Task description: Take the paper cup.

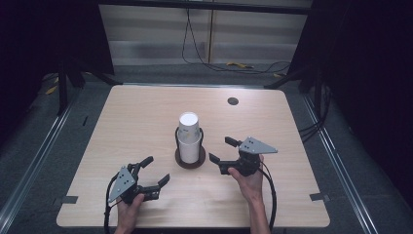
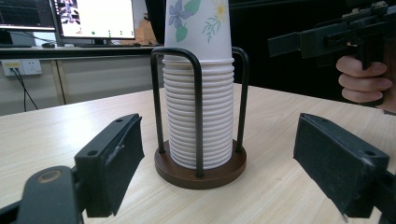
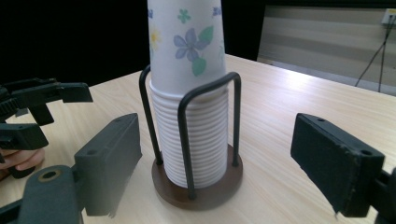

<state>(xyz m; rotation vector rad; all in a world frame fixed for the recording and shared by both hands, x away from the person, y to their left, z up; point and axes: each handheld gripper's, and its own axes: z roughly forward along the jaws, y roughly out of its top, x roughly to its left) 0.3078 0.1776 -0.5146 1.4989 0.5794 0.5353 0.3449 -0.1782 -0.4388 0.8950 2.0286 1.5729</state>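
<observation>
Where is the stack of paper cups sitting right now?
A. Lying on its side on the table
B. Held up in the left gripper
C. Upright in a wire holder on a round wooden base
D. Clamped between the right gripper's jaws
C: the stack of paper cups stands upright inside the black wire holder on its round brown base, with the left gripper and the right gripper both open and apart from it.
</observation>
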